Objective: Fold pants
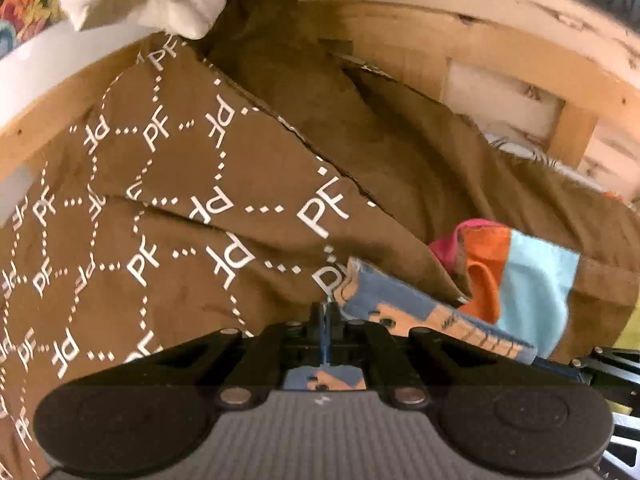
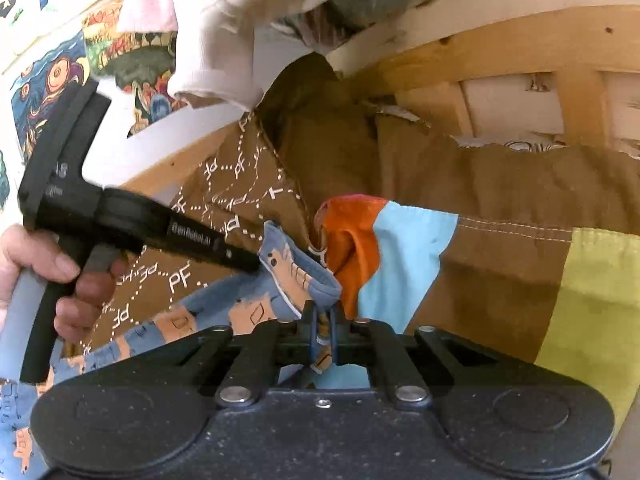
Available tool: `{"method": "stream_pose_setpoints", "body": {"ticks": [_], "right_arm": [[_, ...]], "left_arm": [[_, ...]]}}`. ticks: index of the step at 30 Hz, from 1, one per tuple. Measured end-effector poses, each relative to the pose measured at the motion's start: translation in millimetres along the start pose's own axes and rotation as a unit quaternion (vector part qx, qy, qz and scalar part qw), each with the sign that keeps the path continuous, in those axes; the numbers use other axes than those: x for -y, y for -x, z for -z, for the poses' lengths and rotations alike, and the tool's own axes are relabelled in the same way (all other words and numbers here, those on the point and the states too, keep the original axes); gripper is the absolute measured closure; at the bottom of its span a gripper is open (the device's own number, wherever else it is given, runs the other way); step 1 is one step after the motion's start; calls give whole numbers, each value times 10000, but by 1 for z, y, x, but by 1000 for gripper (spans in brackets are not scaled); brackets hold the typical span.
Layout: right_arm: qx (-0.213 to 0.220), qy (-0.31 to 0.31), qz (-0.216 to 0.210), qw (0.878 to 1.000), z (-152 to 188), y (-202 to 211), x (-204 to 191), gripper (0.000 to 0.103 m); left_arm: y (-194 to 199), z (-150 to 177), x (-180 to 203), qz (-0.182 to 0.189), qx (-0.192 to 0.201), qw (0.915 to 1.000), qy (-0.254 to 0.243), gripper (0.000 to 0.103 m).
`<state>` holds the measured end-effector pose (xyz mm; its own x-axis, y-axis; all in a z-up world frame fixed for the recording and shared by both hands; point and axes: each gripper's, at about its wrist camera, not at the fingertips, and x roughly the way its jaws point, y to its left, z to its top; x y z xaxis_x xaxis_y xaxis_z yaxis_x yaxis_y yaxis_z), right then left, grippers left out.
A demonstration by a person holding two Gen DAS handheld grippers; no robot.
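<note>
the blue printed pants (image 2: 296, 268) lie near, on the brown pf-print blanket (image 1: 160, 208). both the left gripper (image 1: 326, 320) and right gripper (image 2: 323, 320) are pinched on its hem. lift both corners evenly, keeping the edge taut.

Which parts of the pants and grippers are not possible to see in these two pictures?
- Pants: right wrist view, most lies under the camera body or runs off the bottom-left edge.
- Pants, left wrist view: the far end is motion-blurred, and the right gripper is cut by the edge.
- Left gripper: the cloth covers its tip in the right wrist view.
</note>
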<state>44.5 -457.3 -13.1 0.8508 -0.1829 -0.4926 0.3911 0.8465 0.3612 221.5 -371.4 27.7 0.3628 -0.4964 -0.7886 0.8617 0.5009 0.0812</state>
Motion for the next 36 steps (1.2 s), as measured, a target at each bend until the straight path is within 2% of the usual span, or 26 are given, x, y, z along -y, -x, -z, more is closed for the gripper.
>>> {"method": "stream_pose_setpoints", "body": {"ticks": [2,3,4,5,9,13,20,21,23,25,28,30,32,34,36], "right_arm": [[-183,-83,107,9997,2,-6,3,83],[-181,-103,143,9997,2,-5,4,76],[-151,-120,147,9997,1,-3,6,67],[-98,-123,147,9998,0,0,8,63],[-173,-115,115,9997,-1,1,10,60],[-460,-321,-130,9983,3,-7,12,58],[-577,-763,-233,9951,2,-15,14,59],[-575,-789,-235,9949,2,-17,14,62],[-595,-826,-220,9946,0,-22,13,83],[-509,-916,-219,9943,-1,-21,16,91],[-40,-616,-122,9980,-7,-5,10,92],[48,-268,-46,9996,-7,-1,1,92],[-234,-132,155,9995,-2,-9,-3,91],[-462,-354,229,9980,2,-15,5,89],[-449,-446,180,9978,-1,-14,8,87]], "left_arm": [[-2,4,2,-62,-50,10000,-28,86],[-2,6,0,-56,-59,10000,28,65],[2,12,-1,-46,-17,9999,89,51],[4,16,-2,-97,25,9999,98,49],[17,30,-18,-395,91,9992,68,49],[49,70,-33,-519,213,9968,569,49],[57,140,-37,-841,-237,9943,608,49],[59,146,-40,-866,-244,9935,695,49],[57,151,-46,-897,-240,9915,917,49],[59,156,-51,-891,-207,9900,1073,49],[67,163,-54,-855,-152,9897,1135,46],[67,168,-56,-874,-162,9900,1093,45],[68,173,-57,-899,-209,9902,1048,45],[76,175,-62,-859,-196,9892,1168,43],[94,181,-76,-831,-82,9874,1342,42]]}}
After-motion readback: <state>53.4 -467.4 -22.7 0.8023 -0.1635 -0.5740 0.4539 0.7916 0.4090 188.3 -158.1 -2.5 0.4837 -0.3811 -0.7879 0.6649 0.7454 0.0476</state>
